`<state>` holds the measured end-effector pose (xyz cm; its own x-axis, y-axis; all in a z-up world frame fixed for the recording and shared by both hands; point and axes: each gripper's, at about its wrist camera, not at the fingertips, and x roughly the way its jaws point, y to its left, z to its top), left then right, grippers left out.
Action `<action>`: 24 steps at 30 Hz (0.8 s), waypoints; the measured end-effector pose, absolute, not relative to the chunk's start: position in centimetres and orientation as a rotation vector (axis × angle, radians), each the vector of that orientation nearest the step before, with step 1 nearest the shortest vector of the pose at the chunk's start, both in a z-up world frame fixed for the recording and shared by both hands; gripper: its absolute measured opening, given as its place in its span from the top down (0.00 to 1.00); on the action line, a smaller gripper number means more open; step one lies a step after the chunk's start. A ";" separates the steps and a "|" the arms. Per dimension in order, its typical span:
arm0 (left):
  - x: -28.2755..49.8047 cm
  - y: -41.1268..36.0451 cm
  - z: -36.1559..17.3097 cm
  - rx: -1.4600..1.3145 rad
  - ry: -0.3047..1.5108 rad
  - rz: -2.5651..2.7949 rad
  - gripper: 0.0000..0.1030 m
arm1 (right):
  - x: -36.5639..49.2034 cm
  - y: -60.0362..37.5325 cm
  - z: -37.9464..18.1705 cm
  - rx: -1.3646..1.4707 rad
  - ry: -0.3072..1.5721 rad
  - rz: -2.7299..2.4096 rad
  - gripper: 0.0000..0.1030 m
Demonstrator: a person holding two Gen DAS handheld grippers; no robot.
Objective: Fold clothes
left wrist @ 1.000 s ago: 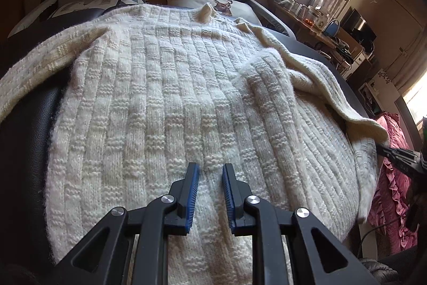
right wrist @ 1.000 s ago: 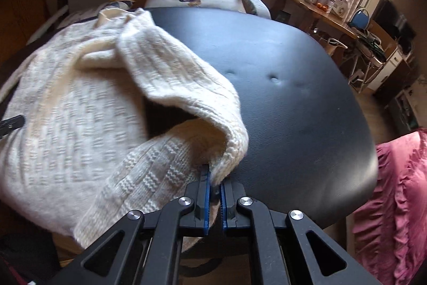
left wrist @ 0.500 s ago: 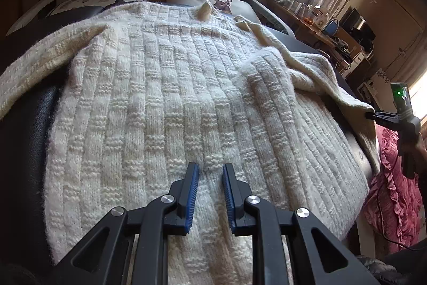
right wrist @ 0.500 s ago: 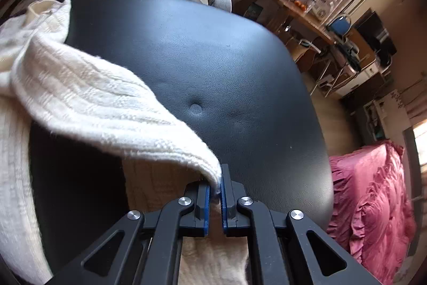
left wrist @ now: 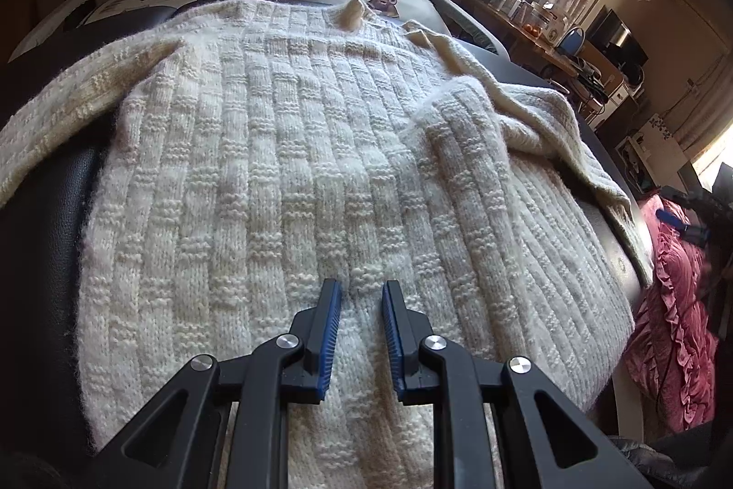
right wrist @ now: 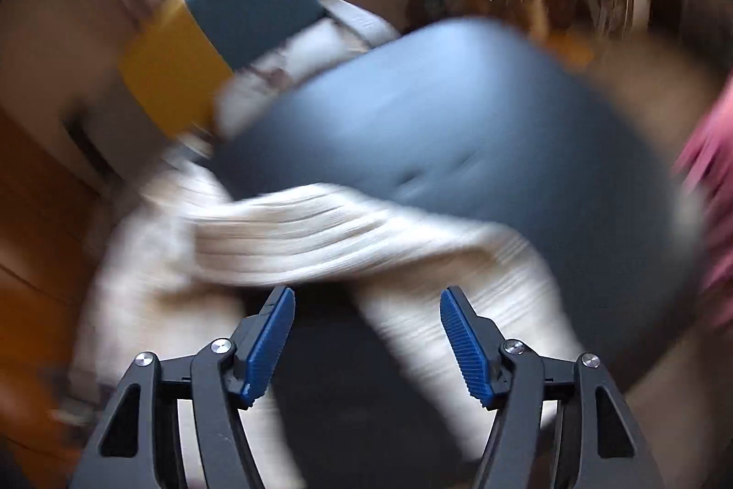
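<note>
Sweater [left wrist: 293,168] lies spread, cream knit, over the black padded surface [left wrist: 41,223], neck end towards the far cushions. Its right sleeve [left wrist: 563,131] now drapes loose along the right edge, cuff hanging off the side.

Change noted: a second ago our right tongs [right wrist: 366,333] were pinched shut on the sleeve's edge and drawing it out sideways; now their jaws are opening, blue pads standing wide apart with nothing pressed between them. The right wrist view is heavily smeared, so we read only broad shapes there: pale sleeve cloth [right wrist: 348,232] crossing just ahead of the pads, dark cushion behind. In the left wrist view the right tongs show small and dim at the far right, clear of the cloth.

Left tongs [left wrist: 359,333] unchanged from the earlier frames: held low over the sweater's hem region, jaws partly apart, knit visible in the gap. We cannot tell whether the pads pinch any cloth; nothing appears bunched or lifted between them.

Our reading: the sleeve has been straightened and let go, which ends the flattening of that side. Garment is laid out but not yet folded. Next would likely be bringing a sleeve across the body. Risk: the dangling cuff may drag the sleeve off the edge.
</note>
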<state>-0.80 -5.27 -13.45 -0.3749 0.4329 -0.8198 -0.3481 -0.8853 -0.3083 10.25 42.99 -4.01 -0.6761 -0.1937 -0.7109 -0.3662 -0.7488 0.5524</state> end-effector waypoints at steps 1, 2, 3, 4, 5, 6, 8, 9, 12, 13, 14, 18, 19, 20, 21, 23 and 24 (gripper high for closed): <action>-0.8 -5.3 -13.5 -1.390 -0.114 2.272 0.82 | 10.2 42.8 -5.2 -1.180 1.189 2.562 0.35; -0.8 -5.2 -13.4 -1.388 -0.112 2.272 0.82 | 9.9 42.6 -6.3 -1.151 1.282 2.542 0.35; -0.7 -5.3 -13.4 -1.389 -0.112 2.273 0.82 | 9.6 42.5 -7.5 -1.120 1.374 2.519 0.36; -0.7 -5.3 -13.4 -1.390 -0.116 2.273 0.82 | 9.3 42.4 -8.6 -1.088 1.465 2.494 0.42; -0.7 -5.3 -13.4 -1.390 -0.119 2.273 0.82 | 8.9 42.4 -9.5 -1.053 1.547 2.467 0.45; -0.7 -5.4 -13.4 -1.391 -0.126 2.274 0.82 | 8.4 42.5 -10.3 -1.017 1.620 2.439 0.45; -0.7 -5.5 -13.4 -1.390 -0.138 2.277 0.82 | 7.7 42.4 -11.2 -0.982 1.686 2.387 0.45; -0.6 -5.5 -13.5 -1.388 -0.142 2.278 0.82 | 7.2 42.5 -11.5 -0.971 1.707 2.374 0.45; -0.6 -5.7 -13.5 -1.383 -0.164 2.278 0.82 | 5.7 42.2 -11.5 -0.951 1.692 2.377 0.45; -0.5 -5.8 -13.5 -1.382 -0.170 2.278 0.82 | 5.2 42.0 -11.7 -0.958 1.677 2.377 0.46; -0.5 -5.8 -13.5 -1.380 -0.175 2.278 0.82 | 4.7 41.7 -11.8 -0.979 1.653 2.380 0.56; -0.4 -5.9 -13.5 -1.373 -0.187 2.274 0.82 | 3.6 40.5 -10.7 -1.025 1.468 2.427 0.93; -0.4 -6.0 -13.5 -1.372 -0.188 2.273 0.82 | 3.6 40.4 -9.9 -1.011 1.435 2.454 0.94; -0.4 -6.0 -13.5 -1.372 -0.190 2.272 0.82 | 3.5 40.5 -8.9 -0.993 1.408 2.481 0.94; -0.5 -6.0 -13.5 -1.372 -0.189 2.270 0.82 | 3.5 40.7 -7.9 -0.972 1.388 2.506 0.94; -0.5 -6.0 -13.5 -1.372 -0.181 2.266 0.82 | 2.9 41.5 -6.0 -0.943 1.333 2.533 0.94; -0.5 -6.0 -13.5 -1.371 -0.178 2.264 0.82 | 2.5 42.0 -5.0 -0.931 1.303 2.542 0.94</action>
<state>-0.53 -6.01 -13.50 -0.3795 0.4661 -0.7992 -0.3356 -0.8743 -0.3505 2.48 41.98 -5.04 -0.7995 -0.1521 -0.5811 -0.3830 -0.6162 0.6882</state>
